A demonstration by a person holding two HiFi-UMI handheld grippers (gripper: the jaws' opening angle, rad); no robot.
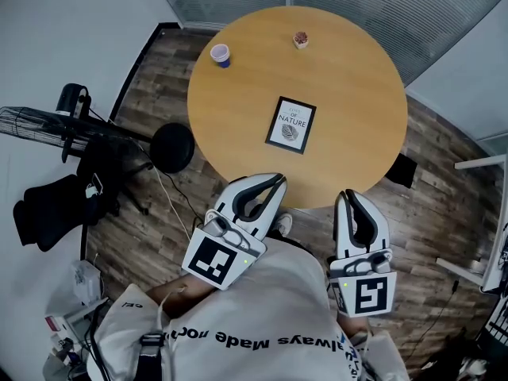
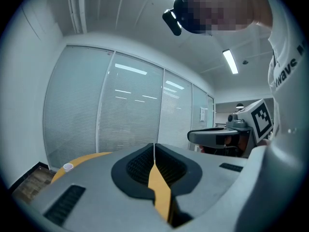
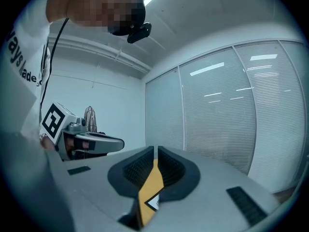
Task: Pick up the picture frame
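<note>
Black-lined, closed tip to tip and empty: left hand-held gripper, likewise right hand-held gripper. Hover side by side over the near rim of the table, well short of the frame. Lies flat and face up near the middle of the round wooden top, dark border round a pale print, slightly askew. Looks light, thin and stiff; probably glazed, so likely fragile and slick on the face. Offers little to pinch while flat. Best taken by one edge, jaws opened first, one jaw slid under the border and the other on top, perhaps after tipping up a side or nudging it toward the rim. Calls for a gentle squeeze, kept away from the middle of the glass. Farther off, toward the far side: small paper cup, white inside, contents not discernible, and a little pot holding something reddish-brown, too small to name. Both well apart from the frame.
</note>
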